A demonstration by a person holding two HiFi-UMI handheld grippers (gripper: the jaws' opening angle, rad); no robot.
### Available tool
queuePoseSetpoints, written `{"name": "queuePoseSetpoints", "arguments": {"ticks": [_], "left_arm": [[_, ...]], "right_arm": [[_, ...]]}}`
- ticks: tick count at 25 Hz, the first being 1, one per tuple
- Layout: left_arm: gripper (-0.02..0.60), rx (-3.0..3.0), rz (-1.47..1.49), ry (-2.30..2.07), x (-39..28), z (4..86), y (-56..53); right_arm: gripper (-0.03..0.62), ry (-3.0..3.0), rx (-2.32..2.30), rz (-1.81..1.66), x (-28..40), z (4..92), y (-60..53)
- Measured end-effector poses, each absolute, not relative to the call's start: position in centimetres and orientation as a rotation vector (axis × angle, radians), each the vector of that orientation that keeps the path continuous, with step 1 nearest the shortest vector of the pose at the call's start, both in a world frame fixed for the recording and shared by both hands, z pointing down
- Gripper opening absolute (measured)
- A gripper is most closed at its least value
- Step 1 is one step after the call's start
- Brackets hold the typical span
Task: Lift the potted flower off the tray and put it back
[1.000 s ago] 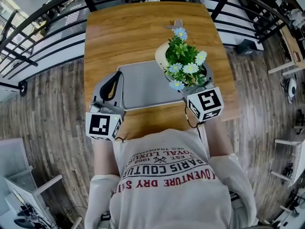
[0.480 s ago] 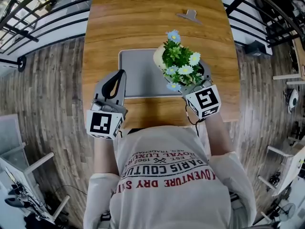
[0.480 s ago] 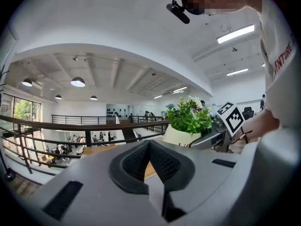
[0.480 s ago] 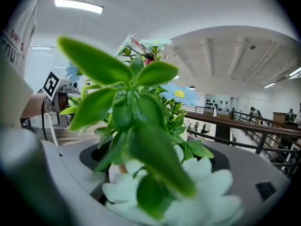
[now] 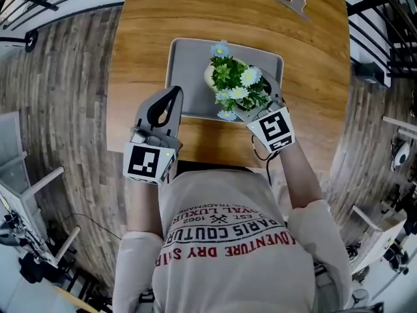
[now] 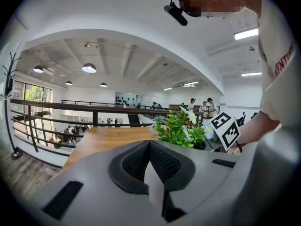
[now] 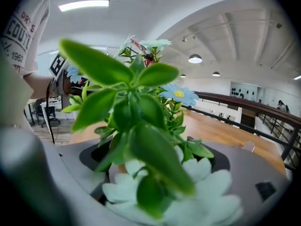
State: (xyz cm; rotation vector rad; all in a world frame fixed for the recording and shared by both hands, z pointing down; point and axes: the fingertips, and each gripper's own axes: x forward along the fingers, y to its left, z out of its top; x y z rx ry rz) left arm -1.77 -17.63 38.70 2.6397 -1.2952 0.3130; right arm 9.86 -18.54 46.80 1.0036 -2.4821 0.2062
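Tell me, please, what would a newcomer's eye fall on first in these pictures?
The potted flower, green leaves with white and blue blooms, stands out most: the right gripper holds it over the grey tray in the middle of the wooden table. Next comes the left gripper, jaws together and empty, at the tray's near left corner.
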Motion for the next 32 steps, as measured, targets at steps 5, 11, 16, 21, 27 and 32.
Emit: {"name": "queuePoseSetpoints", "arguments": {"ticks": [5, 11, 16, 21, 27, 32], "left_arm": [[0.012, 2.565, 0.332, -1.331, -2.8, 41.3, -18.0], [0.012, 2.513, 0.361, -1.354, -1.9, 43.3, -18.5], [0.012, 2.475, 0.38, -1.353, -1.5, 44.5, -18.4], [0.012, 2.444, 0.393, -1.346, -1.4, 45.3, -18.5], [0.012, 2.465, 0.408, -1.332, -1.2, 45.5, -18.7], [0.012, 2.522, 0.407, -1.309, -0.7, 44.9, -19.1]], "right_arm": [[0.46, -2.496, 0.882, 0.241, 8.2, 50.4, -18.8], [0.46, -2.515, 0.73, 0.232, 7.8, 53.3, -19.1], [0.46, -2.516, 0.666, 0.217, 7.8, 54.6, -19.1], [0.46, -2.534, 0.639, 0.213, 7.6, 55.4, -19.3], [0.459, -2.545, 0.656, 0.253, 7.6, 55.5, -19.2], [0.46, -2.538, 0.716, 0.245, 8.0, 54.6, -19.3]]}}
